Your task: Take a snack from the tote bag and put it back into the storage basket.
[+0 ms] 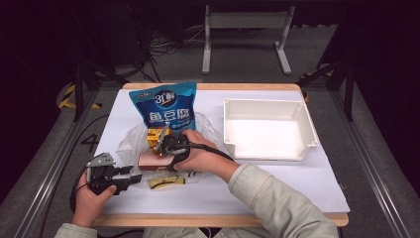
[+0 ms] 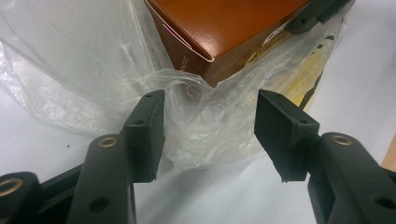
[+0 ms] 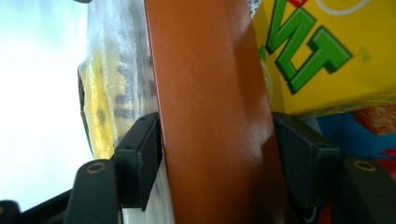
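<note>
My right gripper's (image 3: 217, 158) jaws were pressed against the two broad faces of the brown box (image 3: 210, 112), one pad on each side, so the box stood clamped edge-on between them. My left gripper's (image 2: 210, 135) jaws were spread wide with nothing between them, the pads lying just short of the crumpled clear plastic bag (image 2: 84, 70) that the box sat in.

From above, the brown box lay near the middle of the white table (image 1: 277, 183), its long axis running roughly across me, left to right, with my right hand on its right end. My left gripper (image 1: 130, 178) sat just beside the box's left end, pointing toward it; in the left gripper view a corner of the box faced me directly, straight ahead and a little above the open pads, with bag film bunched in between.

Behind the box stood the blue snack pouch (image 1: 164, 104) and a yellow carton (image 3: 327, 46) touching the box's far face. The white bin (image 1: 267, 130) stood empty, well apart on the right.

I judged that the left gripper was nearer the bag's loose edge, and would likely pin the film while the right drew the box out.
</note>
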`<state>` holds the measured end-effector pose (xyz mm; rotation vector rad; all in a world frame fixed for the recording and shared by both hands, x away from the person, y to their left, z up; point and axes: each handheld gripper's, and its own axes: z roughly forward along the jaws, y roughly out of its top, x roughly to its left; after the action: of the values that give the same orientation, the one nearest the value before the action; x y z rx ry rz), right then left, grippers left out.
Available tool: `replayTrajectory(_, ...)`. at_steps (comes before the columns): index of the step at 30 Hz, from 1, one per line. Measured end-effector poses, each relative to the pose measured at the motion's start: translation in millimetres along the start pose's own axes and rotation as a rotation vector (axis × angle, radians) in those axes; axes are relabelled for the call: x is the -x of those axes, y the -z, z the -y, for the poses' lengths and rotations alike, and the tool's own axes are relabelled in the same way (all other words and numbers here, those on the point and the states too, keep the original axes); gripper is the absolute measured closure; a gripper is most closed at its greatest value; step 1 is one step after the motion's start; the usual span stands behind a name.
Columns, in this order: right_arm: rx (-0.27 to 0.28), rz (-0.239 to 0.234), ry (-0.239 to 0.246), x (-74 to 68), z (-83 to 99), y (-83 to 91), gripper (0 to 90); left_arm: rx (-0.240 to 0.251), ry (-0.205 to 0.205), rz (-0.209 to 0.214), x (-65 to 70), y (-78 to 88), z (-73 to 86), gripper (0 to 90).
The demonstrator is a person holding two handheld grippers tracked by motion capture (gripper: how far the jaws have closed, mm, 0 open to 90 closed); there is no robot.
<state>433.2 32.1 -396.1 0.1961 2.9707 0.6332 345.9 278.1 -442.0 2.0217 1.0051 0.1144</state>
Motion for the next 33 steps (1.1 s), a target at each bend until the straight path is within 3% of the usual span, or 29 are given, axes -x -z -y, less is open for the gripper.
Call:
replayTrajectory(6,-0.033,0.007,0.018,-1.9,-0.5,-7.6,35.6,-0.002,-0.005,0.002,-0.9,0.7,0.2,44.4)
replayTrajectory(13,-0.037,0.026,0.073,-2.7,-1.1,-6.1,42.2,0.0,-0.005,0.003,-1.0,1.0,0.4,44.3)
replayTrajectory(18,-0.032,0.031,0.08,-3.1,-0.1,-5.0,42.7,0.001,-0.004,0.004,-0.8,1.1,0.3,44.2)
replayTrajectory(33,0.076,0.028,0.05,-1.4,-2.9,24.2,42.9,0.005,-0.007,0.003,0.0,1.2,-0.1,42.5)
